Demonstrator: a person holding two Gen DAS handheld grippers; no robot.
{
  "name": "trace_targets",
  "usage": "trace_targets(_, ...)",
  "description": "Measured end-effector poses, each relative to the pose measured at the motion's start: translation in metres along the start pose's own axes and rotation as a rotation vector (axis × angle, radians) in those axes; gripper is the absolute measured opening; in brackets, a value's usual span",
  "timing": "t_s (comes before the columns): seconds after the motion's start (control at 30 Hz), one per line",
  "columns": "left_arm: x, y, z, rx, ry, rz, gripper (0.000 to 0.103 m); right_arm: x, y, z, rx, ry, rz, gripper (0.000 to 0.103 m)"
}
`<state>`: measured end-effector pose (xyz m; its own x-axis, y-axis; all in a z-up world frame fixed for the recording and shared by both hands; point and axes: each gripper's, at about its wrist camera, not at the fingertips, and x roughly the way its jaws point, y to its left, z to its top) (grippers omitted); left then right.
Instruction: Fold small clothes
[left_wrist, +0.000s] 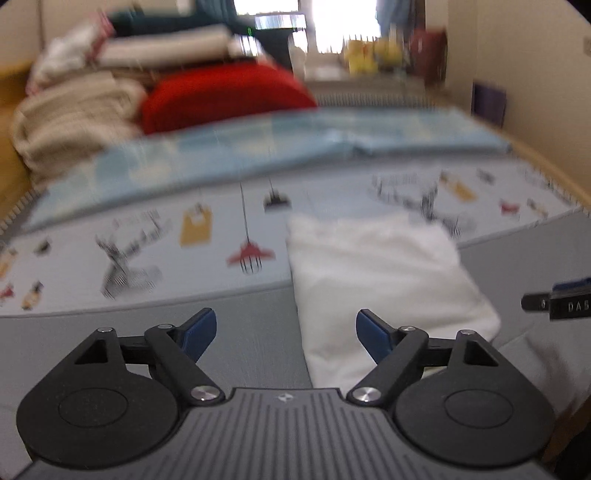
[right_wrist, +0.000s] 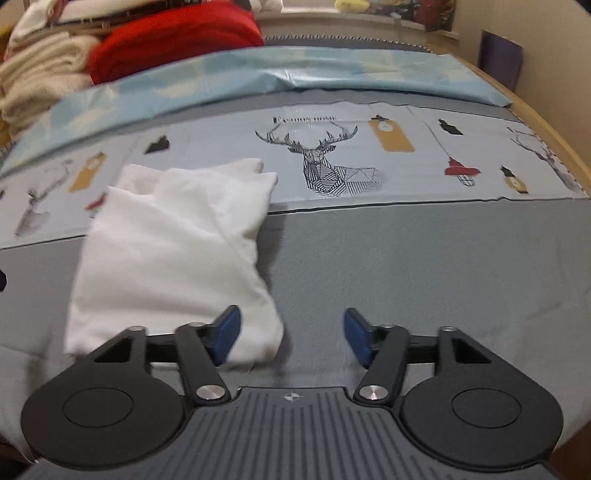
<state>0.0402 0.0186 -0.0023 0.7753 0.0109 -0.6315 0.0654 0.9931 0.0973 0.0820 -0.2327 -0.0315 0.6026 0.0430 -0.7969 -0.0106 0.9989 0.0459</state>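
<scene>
Far left, a heap of cream knit blankets (right_wrist: 40, 70) on the bed, a red blanket (right_wrist: 173, 40) bunched just beside it. A pale blue sheet (right_wrist: 295, 79) runs across behind the grey bedspread (right_wrist: 424, 258), whose printed band shows a line-drawn deer (right_wrist: 325, 158) and hanging lamps.

Left gripper (left_wrist: 286, 334): jaws spread wide, blue pads (left_wrist: 197, 332) clear of everything, nothing between them. It hangs over bare grey spread, with the white garment (left_wrist: 376, 280) just to its right.

The garment (right_wrist: 173, 251) lies folded into a rough rectangle on the bedspread, its far end over the printed band, its near end on plain grey. Nothing grips it.

Right gripper (right_wrist: 291, 338): jaws apart and empty. The left pad (right_wrist: 227, 338) shows in front of the garment's near right corner; contact cannot be told. The right pad is over bare fabric.
</scene>
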Motion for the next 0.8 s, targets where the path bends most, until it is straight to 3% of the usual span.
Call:
trace_targets(0.07,-0.018,-0.009,-0.012,-0.010,-0.043,0.001,0.091,-0.021,0.003,-0.010,0.001,-0.043,0.005,0.069)
trace_targets(0.13,-0.031,-0.017,-0.019,-0.050,-0.035,0.008,0.091,-0.042,0.005,-0.020,-0.004,-0.094,0.018,0.074)
trace_targets(0.23,-0.044,-0.024,-0.026,-0.122,-0.030,-0.064,0.091,-0.069,0.007,-0.036,-0.017,-0.150,0.023,0.083)
trace_targets(0.3,-0.046,-0.031,-0.033,-0.140,-0.005,-0.028,0.091,-0.080,0.008,-0.045,-0.018,-0.168,0.024,0.084)
trace_targets(0.43,-0.038,-0.040,-0.037,-0.162,0.063,-0.006,0.091,-0.088,0.008,-0.055,-0.012,-0.164,0.030,0.086)
trace_targets(0.7,-0.028,-0.051,-0.043,-0.122,0.089,-0.013,0.092,-0.082,0.017,-0.056,-0.016,-0.141,0.024,0.087)
trace_targets(0.8,-0.028,-0.048,-0.040,-0.150,0.097,-0.015,0.092,-0.078,0.023,-0.057,-0.036,-0.134,0.022,0.087)
